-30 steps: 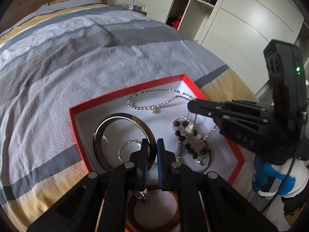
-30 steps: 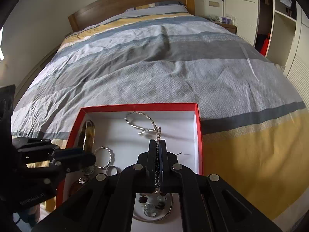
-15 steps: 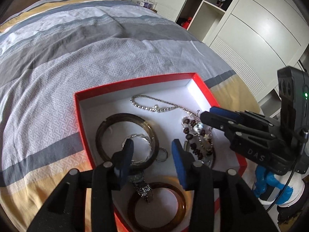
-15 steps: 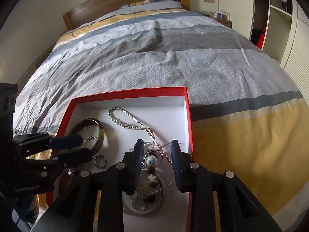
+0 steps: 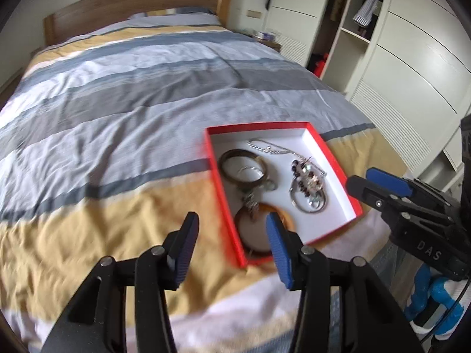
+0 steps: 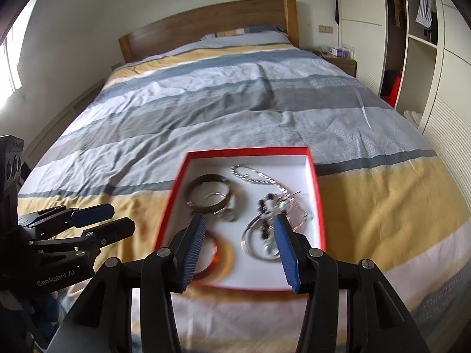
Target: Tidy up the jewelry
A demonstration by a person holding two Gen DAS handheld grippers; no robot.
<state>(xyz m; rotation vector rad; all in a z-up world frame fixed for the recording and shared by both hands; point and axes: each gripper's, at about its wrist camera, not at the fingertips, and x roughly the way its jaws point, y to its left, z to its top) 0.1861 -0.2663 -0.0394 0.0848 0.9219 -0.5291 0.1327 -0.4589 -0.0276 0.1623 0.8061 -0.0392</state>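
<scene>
Both of your grippers have just released and backed away from the red box (image 6: 316, 194), which rests on the striped bed cover (image 5: 147, 94) near the foot of the bed. One second earlier each gripper was closed inside the box, the left over the bangles and the right on the beaded chain; their jaws have just been opening, and nothing is now between them. Your left gripper (image 5: 231, 253) stands wide open above the yellow stripe, just beside the box's left wall. Your right gripper (image 6: 240, 250) is about half open, hanging over the near end of the box, clear of the contents. Check the contents from the right wrist view: the dark bangle (image 6: 209, 192) lies at the far left with a thin silver ring inside it, the amber bangle (image 6: 219, 254) lies at the near left, the silver chain (image 6: 253, 176) runs along the far side, and the beaded bracelet (image 6: 265, 220) lies over a large silver hoop (image 6: 250, 244) at the right. All visible jewelry is inside the box, and no piece is seen on the bed cover. Treat the placement step as probably complete; motion blur prevents confirming whether the pieces are tangled.
</scene>
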